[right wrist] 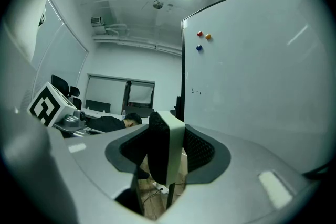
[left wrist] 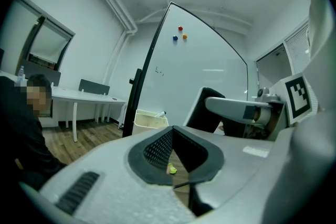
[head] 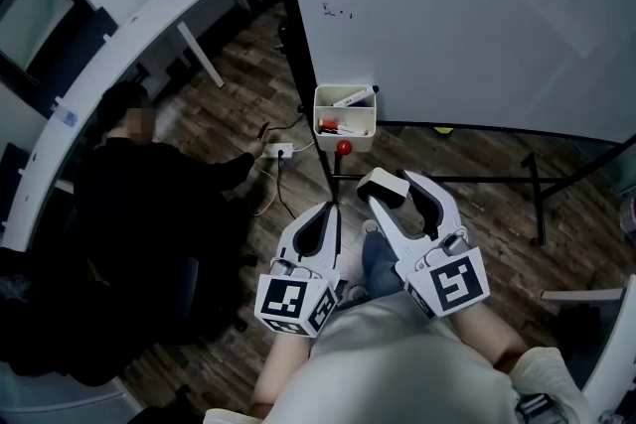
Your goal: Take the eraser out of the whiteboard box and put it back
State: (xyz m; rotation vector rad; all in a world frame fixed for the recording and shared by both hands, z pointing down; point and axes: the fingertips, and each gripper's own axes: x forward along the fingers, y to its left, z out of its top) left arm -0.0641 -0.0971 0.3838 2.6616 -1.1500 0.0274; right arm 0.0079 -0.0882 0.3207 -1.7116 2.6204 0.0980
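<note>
The cream whiteboard box (head: 345, 127) hangs at the whiteboard's lower left corner, with markers inside. My right gripper (head: 394, 190) is shut on the eraser (head: 383, 184), a white block with a dark felt side, held in the air just below and in front of the box. In the right gripper view the eraser (right wrist: 166, 157) stands upright between the pads. My left gripper (head: 320, 215) sits lower left of it, shut and holding nothing. The left gripper view shows the box (left wrist: 149, 119) ahead and the eraser (left wrist: 207, 110) to the right.
The whiteboard (head: 467, 15) fills the upper right, and its black stand legs (head: 532, 184) spread over the wooden floor. A person in black (head: 149, 204) sits at the left by a curved white desk (head: 129, 35). A power strip (head: 278, 151) with cables lies near the board's post.
</note>
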